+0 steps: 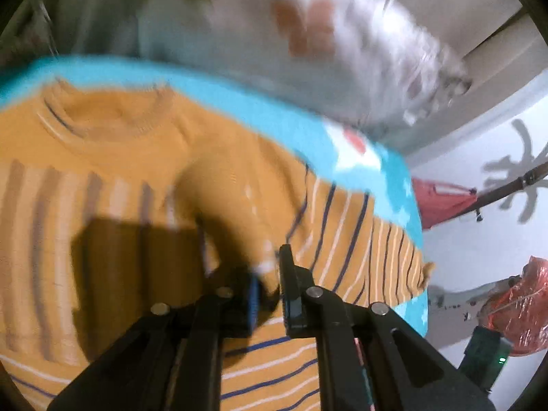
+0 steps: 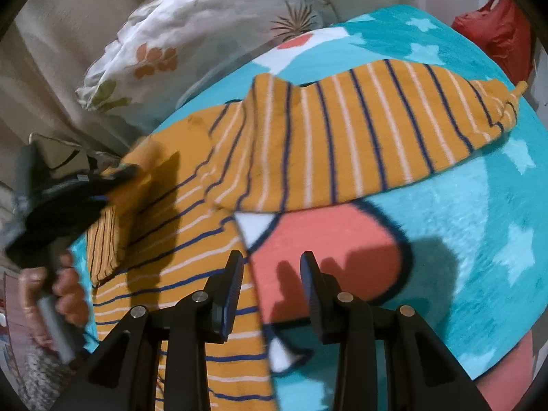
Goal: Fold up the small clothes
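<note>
The left gripper (image 1: 270, 274) is pinching a fold of the sweater (image 1: 144, 178), its two fingers closed on a bunched piece of the mustard knit with a pale cuff edge showing between them. The right gripper (image 2: 270, 274) is hanging with its fingers spread apart and nothing between them, just above the blanket (image 2: 462, 205) at the sweater's (image 2: 342, 137) side edge.

The left wrist view is showing the sweater's round collar and the chest stripes, blurred, which the right wrist view is not showing. The right wrist view is showing what the other lacks: the left gripper (image 2: 120, 173) from outside, a hand (image 2: 66, 291) wrapping its grey handle, and one sleeve lying stretched out toward the blanket's far right edge. It is also showing a second, narrower striped piece just beside the left gripper; whether that is the other sleeve cannot be told.

There is one sweater, mustard with navy and white stripes, lying spread on one turquoise blanket with white stars and a coral patch. One floral pillow (image 2: 144, 54) is sitting beyond the blanket's far edge, and one red bag (image 2: 496, 34) is lying off its right corner.

Bare blanket is lying open to the right of the right gripper. The sleeve tip is reaching close to the blanket's rim.
</note>
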### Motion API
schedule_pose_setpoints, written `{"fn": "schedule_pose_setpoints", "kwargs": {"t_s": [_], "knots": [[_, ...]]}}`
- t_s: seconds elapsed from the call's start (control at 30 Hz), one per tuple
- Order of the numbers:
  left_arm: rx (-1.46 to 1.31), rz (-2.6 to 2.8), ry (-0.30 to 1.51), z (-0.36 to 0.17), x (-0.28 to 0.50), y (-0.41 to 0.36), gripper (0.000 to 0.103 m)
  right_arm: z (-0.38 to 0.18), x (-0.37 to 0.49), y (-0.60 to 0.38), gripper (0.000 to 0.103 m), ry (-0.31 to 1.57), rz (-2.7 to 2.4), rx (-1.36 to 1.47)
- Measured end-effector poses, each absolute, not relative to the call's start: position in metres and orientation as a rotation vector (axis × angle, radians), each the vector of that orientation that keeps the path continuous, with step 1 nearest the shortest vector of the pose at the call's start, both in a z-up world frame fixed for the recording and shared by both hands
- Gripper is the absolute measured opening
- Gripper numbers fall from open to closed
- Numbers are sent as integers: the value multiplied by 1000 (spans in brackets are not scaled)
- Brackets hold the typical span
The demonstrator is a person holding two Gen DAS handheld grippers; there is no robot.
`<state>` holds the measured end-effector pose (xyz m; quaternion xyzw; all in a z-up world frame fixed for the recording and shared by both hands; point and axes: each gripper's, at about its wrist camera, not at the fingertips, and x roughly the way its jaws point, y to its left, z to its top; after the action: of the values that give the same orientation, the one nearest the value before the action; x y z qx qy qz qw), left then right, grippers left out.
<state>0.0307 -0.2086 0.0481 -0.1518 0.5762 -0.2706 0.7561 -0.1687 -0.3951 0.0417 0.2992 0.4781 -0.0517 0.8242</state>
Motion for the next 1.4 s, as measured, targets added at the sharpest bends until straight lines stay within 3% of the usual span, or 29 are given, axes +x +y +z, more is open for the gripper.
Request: {"fn": "schedule_pose_setpoints", "kwargs": {"t_s": [0.1, 0.17, 0.47, 0.7, 0.9, 1.1, 1.4], "knots": [[-369, -601, 1289, 36, 24, -214, 26, 44, -168, -406, 38, 1006, -106, 634], [-391, -617, 1276, 43, 18, -208, 44, 48, -165, -411, 38, 994, -96, 633], [-262, -377, 1175, 98, -22, -118, 66, 75, -104, -367, 38, 965, 111, 565], [-193, -114, 1183, 102, -61, -44, 67, 38, -30, -325, 38, 1035, 156, 524], [-215, -65, 1177, 103, -79, -22, 68, 19, -25, -346, 36, 1063, 149, 589], [-233, -118, 1195, 96, -81, -36, 68, 47, -83, -405, 43, 974, 0, 596], [-194, -188, 1234, 84, -84, -67, 68, 41, -207, -543, 46, 874, -418, 766]]}}
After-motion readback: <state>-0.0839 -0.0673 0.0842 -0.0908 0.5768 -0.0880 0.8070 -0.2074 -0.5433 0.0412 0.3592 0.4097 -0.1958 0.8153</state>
